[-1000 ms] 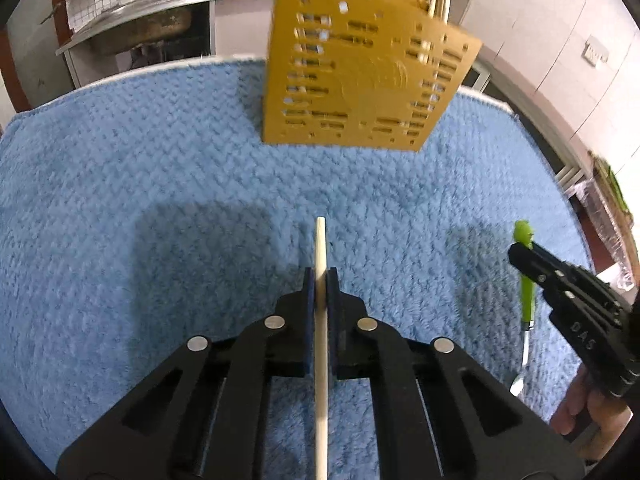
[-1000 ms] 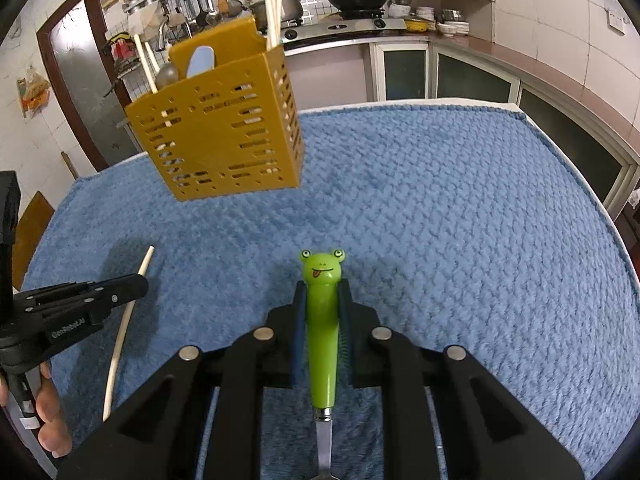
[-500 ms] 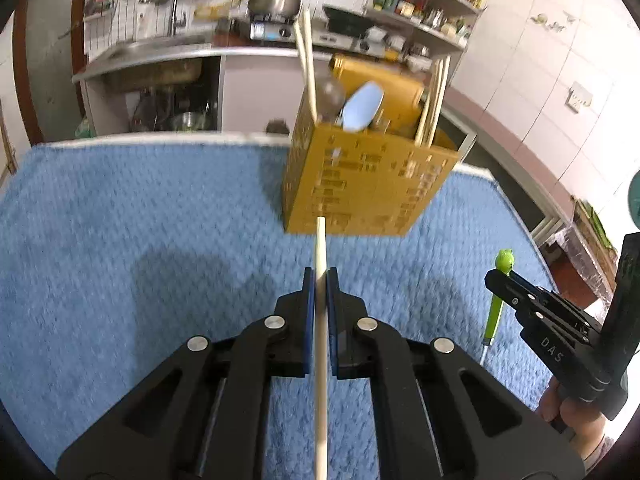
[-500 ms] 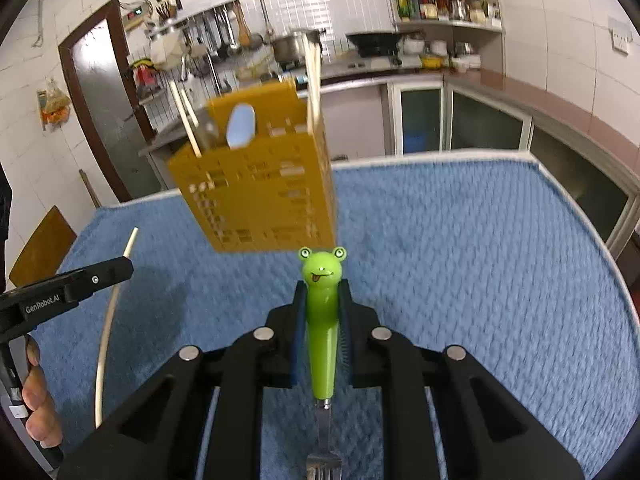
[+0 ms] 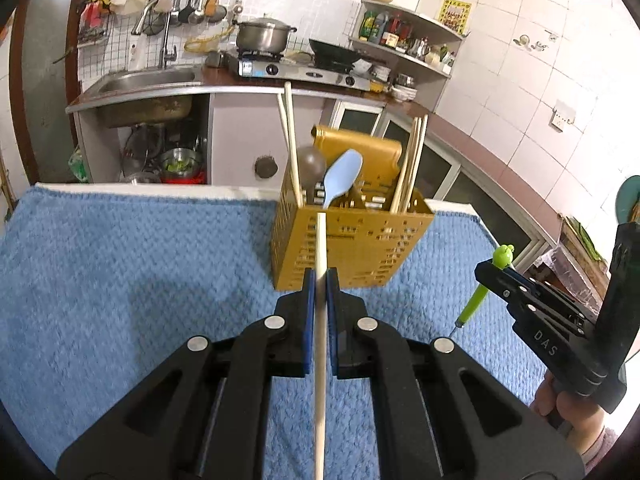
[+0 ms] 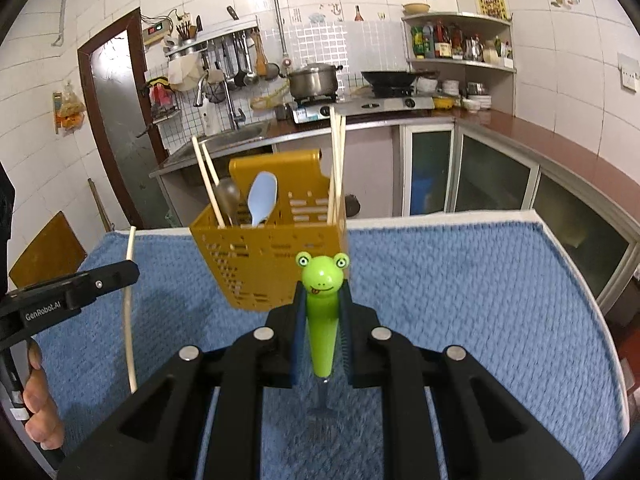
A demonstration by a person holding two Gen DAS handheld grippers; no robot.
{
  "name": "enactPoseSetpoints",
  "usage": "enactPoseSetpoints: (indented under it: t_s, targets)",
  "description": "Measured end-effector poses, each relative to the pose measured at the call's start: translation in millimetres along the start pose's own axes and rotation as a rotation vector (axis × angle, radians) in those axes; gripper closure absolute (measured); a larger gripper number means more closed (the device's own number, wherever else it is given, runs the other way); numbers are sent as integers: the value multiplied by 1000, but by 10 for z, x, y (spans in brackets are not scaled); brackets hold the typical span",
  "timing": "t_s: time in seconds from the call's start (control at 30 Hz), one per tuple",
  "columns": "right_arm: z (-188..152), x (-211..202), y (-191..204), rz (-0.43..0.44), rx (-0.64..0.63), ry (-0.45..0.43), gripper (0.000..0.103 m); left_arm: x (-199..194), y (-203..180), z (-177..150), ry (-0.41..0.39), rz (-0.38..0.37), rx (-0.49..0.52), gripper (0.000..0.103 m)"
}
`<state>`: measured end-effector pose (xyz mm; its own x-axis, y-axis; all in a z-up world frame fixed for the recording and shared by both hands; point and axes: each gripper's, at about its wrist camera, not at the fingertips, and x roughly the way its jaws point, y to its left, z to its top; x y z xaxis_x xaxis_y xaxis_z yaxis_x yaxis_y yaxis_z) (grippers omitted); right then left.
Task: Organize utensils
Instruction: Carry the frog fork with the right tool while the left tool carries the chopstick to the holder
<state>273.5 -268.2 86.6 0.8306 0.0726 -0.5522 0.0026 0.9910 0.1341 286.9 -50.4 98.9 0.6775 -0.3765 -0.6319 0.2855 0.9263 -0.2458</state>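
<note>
a pale wooden chopstick (image 5: 320, 320) is clamped between the closed jaws of the left gripper (image 5: 320, 280), its tip reaching up in front of the yellow slotted utensil caddy (image 5: 352, 248). in the right wrist view the same chopstick (image 6: 129, 304) is seen crossing the left gripper (image 6: 120, 276), on whose side the writing "genrobot.ai" can be read. the right gripper (image 6: 322, 300) is closed on the green handle of a frog-headed fork (image 6: 322, 312), with the frog face above the fingertips and the metal tines blurred below. in the left wrist view the letters "das" are printed on the side of the right gripper (image 5: 490, 272), and the fork (image 5: 480, 296) is held tilted above the blue textured mat (image 5: 120, 280).

the caddy stands on the mat toward its far edge, roughly midway along it. inside the caddy a light blue spoon (image 6: 262, 198), a dark grey spoon (image 6: 228, 196) and several upright chopsticks (image 6: 338, 164) are held. a yellow poster (image 6: 491, 0) with writing too small to read is fixed to the tiled wall above the shelf of bottles (image 6: 460, 46).
</note>
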Motion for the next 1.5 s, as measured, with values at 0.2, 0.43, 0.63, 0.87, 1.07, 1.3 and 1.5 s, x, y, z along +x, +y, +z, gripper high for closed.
enactPoseSetpoints:
  t_s: [0.2, 0.43, 0.63, 0.87, 1.07, 1.3, 1.5]
  targets:
    - [290, -95, 26, -20, -25, -30, 88, -137, -73, 288, -57, 14, 19, 99]
    - [847, -267, 67, -49, -62, -92, 88, -354, -239, 751, -141, 23, 51, 99]
    - [1323, -292, 95, -52, -55, -149, 88, -524, -472, 1212, -277, 25, 110, 99]
    - [1624, -168, 124, -18, -29, -218, 88, -453, -577, 1472, -444, 24, 132, 98]
    - [1601, 119, 154, -13, -49, -227, 88, -107, -518, 1582, -502, 18, 125, 99]
    - [1416, 507, 152, -9, -59, -168, 88, 369, -404, 1352, -502, 32, 127, 98]
    - [1250, 717, 86, -6, -41, -122, 88, 452, -360, 1336, -498, 21, 118, 98]
